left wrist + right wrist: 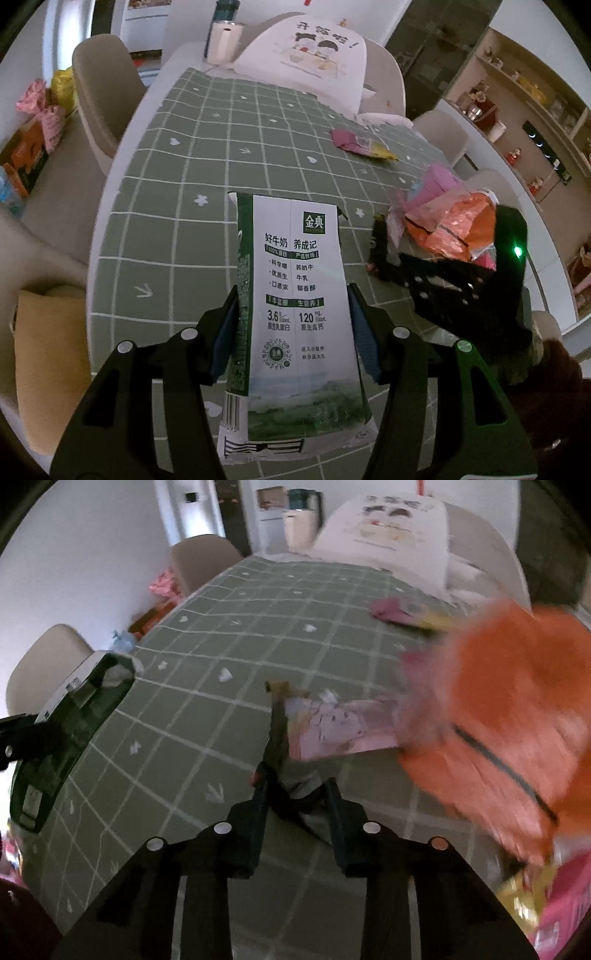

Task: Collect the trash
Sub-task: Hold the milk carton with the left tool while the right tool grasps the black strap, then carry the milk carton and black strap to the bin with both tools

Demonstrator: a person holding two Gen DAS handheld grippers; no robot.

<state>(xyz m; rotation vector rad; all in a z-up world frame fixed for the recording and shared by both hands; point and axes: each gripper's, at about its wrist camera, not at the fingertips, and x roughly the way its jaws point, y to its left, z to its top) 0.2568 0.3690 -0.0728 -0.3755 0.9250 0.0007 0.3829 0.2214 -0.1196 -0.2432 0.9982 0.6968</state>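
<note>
A white and green milk carton (295, 295) stands upright between the blue pads of my left gripper (293, 332), which is shut on its sides above the green checked tablecloth (207, 155). The right wrist view shows the same carton (74, 716) at the left edge. My right gripper (297, 808) is shut on the crumpled tail of a pink wrapper (332, 727), which sticks up and forward from the jaws. An orange wrapper (498, 709) is blurred just to its right. In the left wrist view, the right gripper (384, 243) carries the pink and orange wrappers (454, 225).
A pink and yellow wrapper (362, 144) lies on the cloth at the far right, also a pink and yellow wrapper (399, 613) in the right wrist view. A white cartoon-printed cover (317, 48) and a paper roll (221, 40) stand at the far end. Beige chairs (103, 85) surround the table. Pink bags (40, 110) lie at the left.
</note>
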